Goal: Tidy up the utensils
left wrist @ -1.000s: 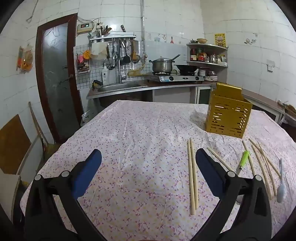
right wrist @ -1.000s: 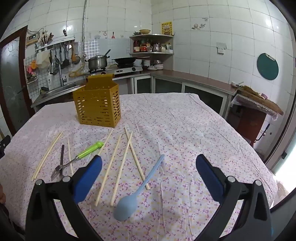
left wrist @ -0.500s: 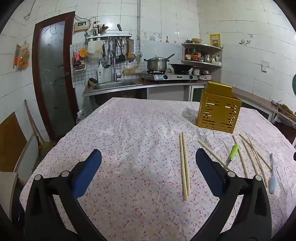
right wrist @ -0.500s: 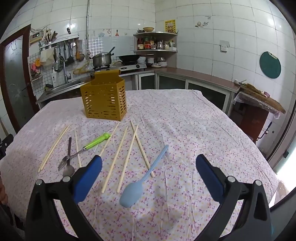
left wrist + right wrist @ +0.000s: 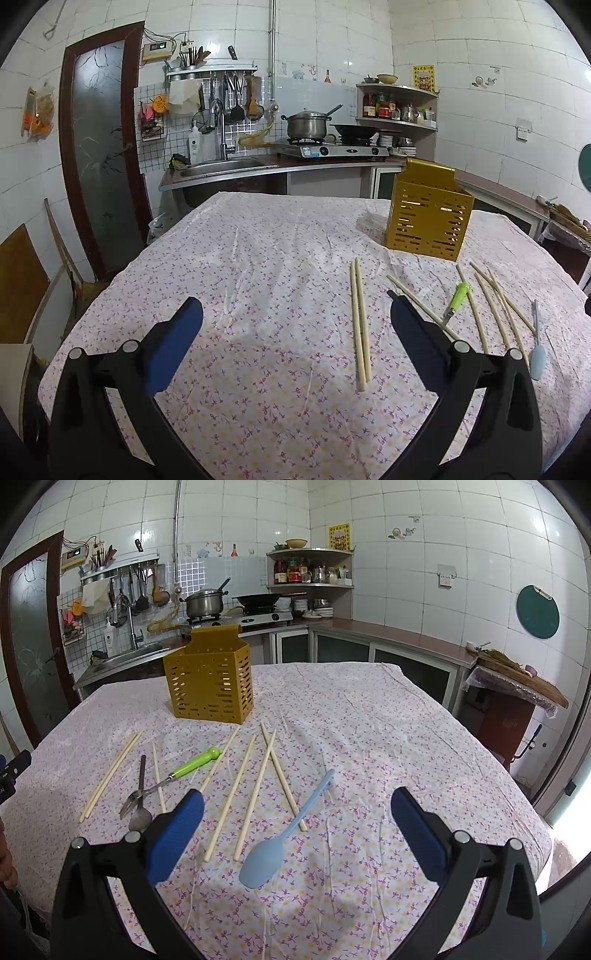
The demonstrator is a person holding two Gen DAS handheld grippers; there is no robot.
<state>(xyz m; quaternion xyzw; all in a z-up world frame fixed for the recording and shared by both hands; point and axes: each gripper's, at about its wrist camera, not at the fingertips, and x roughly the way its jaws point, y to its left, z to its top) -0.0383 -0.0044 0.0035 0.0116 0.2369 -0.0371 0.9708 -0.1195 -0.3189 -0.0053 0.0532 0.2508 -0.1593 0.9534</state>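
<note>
Here both claws gape empty; pale chopsticks (image 5: 255,788) lie before the slotted yellow holder (image 5: 210,685)

Eight chopsticks (image 5: 255,790) — one blue spoon (image 5: 280,834), one green-handled fork (image 5: 173,775), one metal spoon (image 5: 140,805) — and one yellow holder (image 5: 210,679).

White-tiled walls (image 5: 424,528), dark-framed frosted door (image 5: 99,155) far left, steel sink (image 5: 221,170) and stove (image 5: 332,149) along far counter, corner shelf (image 5: 310,550), floral tablecloth (image 5: 258,258) near
</note>
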